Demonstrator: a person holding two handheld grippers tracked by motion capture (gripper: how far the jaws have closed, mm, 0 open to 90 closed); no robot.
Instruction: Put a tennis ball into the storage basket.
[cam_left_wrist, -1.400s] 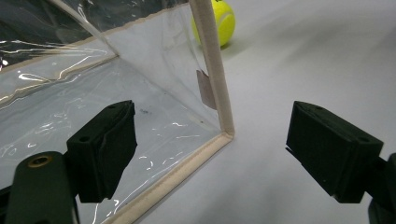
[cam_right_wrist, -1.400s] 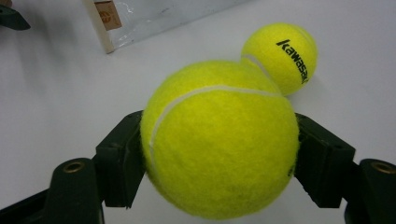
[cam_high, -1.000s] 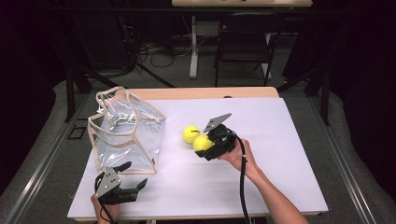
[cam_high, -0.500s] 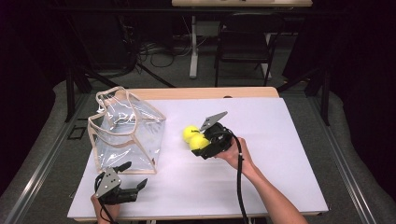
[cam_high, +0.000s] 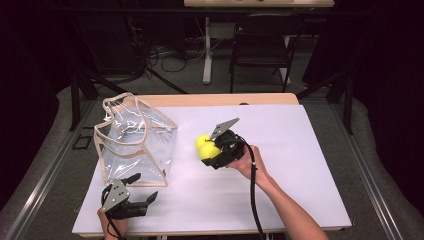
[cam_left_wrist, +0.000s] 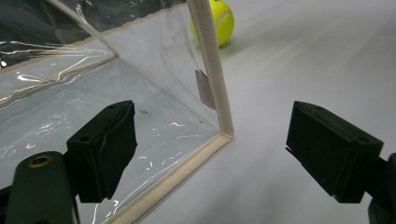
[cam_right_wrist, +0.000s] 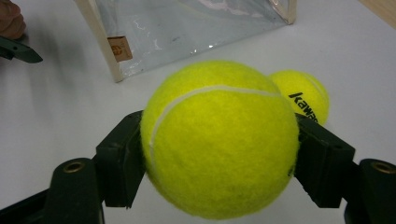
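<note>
Gripping a yellow tennis ball (cam_right_wrist: 219, 140) between both black jaws at the centre of the right gripper view, the right gripper (cam_high: 214, 153) sitting mid-frame in the high view. Resting just behind it, toward the upper right, a second tennis ball (cam_right_wrist: 303, 95) lying on the white table (cam_high: 300, 150). Standing at left of the high view, a clear plastic bag (cam_high: 135, 140). Hovering at lower left, the left gripper (cam_high: 142, 192), jaws spread wide apart and holding nothing, straddling the bag's near corner.
</note>
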